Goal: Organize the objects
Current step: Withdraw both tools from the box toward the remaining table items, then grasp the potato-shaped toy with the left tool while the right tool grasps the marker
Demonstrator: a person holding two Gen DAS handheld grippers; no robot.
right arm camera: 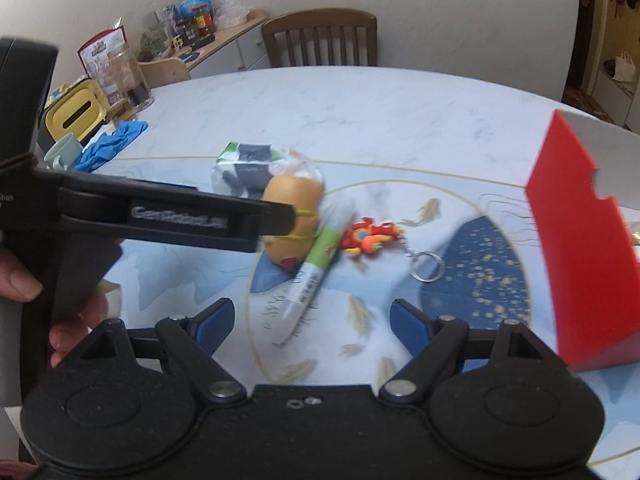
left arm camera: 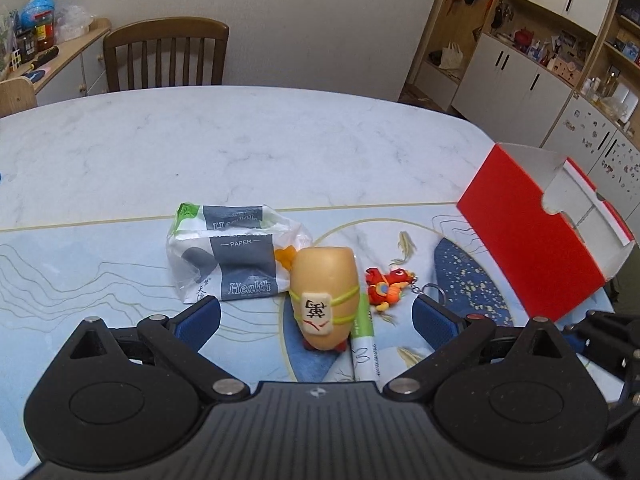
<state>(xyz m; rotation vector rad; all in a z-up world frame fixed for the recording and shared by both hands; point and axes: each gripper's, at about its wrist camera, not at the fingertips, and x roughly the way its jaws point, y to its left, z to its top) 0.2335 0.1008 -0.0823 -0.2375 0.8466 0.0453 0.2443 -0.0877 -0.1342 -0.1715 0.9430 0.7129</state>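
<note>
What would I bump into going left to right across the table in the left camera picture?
Tissue pack → tan egg-shaped toy with a tile tied on → green and white marker → red dragon keychain → red box.

Wall: plain off-white wall [left arm camera: 320, 12], straight ahead of the left claw, beyond the table.
Chair: dark brown wooden slat-back chair [left arm camera: 166, 56], pushed in at the table's far edge.
Sideboard: low light-wood sideboard with white doors [left arm camera: 76, 64], ahead and to the left, its top crowded with jars and bags.
Shelving: tall light-wood shelving unit with white cupboard doors [left arm camera: 516, 80], ahead and to the right.
Table: pale marble-patterned tabletop [left arm camera: 256, 140] with a blue printed mat nearer the claw.
Light: soft, even.
</note>
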